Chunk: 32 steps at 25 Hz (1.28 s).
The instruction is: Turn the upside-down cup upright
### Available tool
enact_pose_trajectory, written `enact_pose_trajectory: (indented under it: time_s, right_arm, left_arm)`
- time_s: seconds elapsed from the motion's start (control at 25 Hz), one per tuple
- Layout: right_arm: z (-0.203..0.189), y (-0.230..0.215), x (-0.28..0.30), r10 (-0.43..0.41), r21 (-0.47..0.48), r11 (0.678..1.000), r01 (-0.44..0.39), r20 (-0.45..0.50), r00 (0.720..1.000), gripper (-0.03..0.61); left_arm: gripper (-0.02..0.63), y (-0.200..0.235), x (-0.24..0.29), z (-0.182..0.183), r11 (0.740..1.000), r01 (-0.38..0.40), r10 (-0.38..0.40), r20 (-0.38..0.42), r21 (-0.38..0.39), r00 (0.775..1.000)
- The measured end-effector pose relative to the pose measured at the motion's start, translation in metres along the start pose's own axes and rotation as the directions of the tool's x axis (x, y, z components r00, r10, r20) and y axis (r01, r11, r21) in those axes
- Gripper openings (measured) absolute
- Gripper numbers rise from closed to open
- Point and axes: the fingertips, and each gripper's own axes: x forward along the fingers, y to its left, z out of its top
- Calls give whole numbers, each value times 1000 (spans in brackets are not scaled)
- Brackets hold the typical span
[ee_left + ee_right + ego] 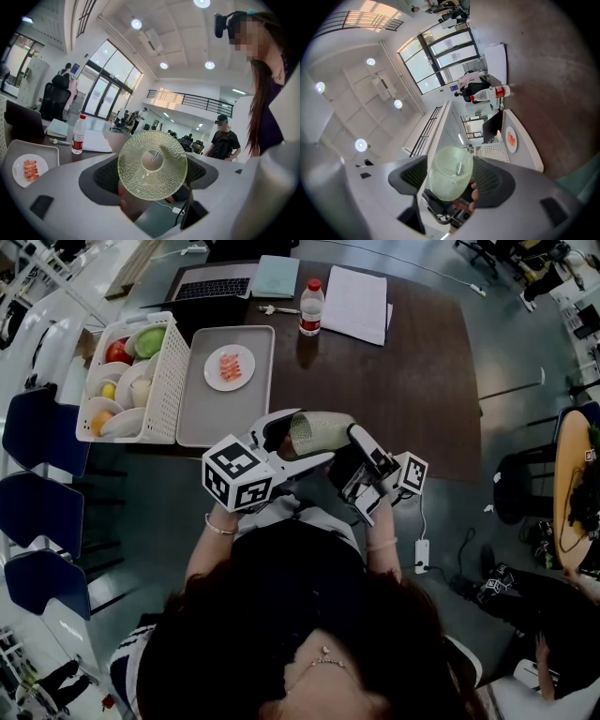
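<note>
Sideways dimpled glass cup [317, 433] clenched between fingers [101, 180] of left gripper [152, 172] and right gripper [450, 180] alike. Likely light, stiff, slick, breakable; hold across mid-wall.

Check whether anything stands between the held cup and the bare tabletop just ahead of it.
Nothing visible does. The left gripper and right gripper clamp the cup by the table's near edge; the tray lies off to the left.

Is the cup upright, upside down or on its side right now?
On its side: in the head view the cup lies level in mid-air, with neither end pointing up.
</note>
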Motion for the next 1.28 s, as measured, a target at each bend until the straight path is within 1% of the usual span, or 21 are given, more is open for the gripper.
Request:
enact_pose_trajectory:
  time_s: [0.2, 0.28, 0.36, 0.48, 0.64, 0.76, 0.84, 0.96, 1.0, 1.04, 1.08, 1.16, 1.28]
  right_arm:
    - [15, -11, -15, -112, -87, 989, 117, 67, 991, 318]
    - [22, -14, -21, -152, -128, 978, 164, 97, 984, 318]
    - [26, -14, -25, -198, -191, 957, 218, 120, 973, 318]
    - [28, -14, -27, -273, -311, 902, 300, 130, 953, 318]
    - [26, -9, -27, -327, -450, 821, 351, 134, 936, 311]
    - [26, -4, -27, -357, -527, 754, 392, 172, 918, 264]
    - [28, -3, -31, -392, -573, 691, 440, 214, 895, 230]
    - [35, -4, -42, -450, -633, 567, 528, 299, 842, 158]
    - [36, -2, -44, -457, -650, 534, 541, 316, 831, 144]
    - [37, -1, -45, -459, -663, 512, 546, 327, 826, 133]
    - [37, 1, -46, -457, -671, 500, 547, 333, 825, 126]
    - [37, 4, -48, -449, -673, 498, 547, 340, 827, 106]
    - [38, 6, -53, -444, -666, 498, 555, 354, 823, 66]
  left_arm:
    - [402, 9, 2, -6, 1000, -26, 26, -31, 3, 999]
    - [402, 11, 3, -8, 999, -36, 36, -45, 4, 998]
    - [403, 15, 5, -12, 999, -48, 49, -68, 9, 996]
    - [402, 21, 10, -21, 997, -73, 77, -126, 40, 989]
    - [402, 25, 18, -37, 994, -70, 85, -204, 83, 975]
    - [402, 30, 25, -48, 992, -75, 99, -250, 106, 963]
    - [402, 34, 29, -54, 989, -81, 112, -278, 122, 954]
    - [402, 40, 36, -65, 986, -78, 123, -331, 144, 936]
    - [402, 42, 39, -69, 986, -75, 123, -348, 146, 930]
    - [402, 43, 42, -73, 987, -73, 122, -362, 146, 924]
    - [402, 45, 45, -77, 986, -72, 123, -376, 147, 918]
    - [402, 49, 51, -84, 984, -69, 131, -410, 162, 903]
    - [403, 53, 57, -103, 977, -53, 147, -479, 205, 866]
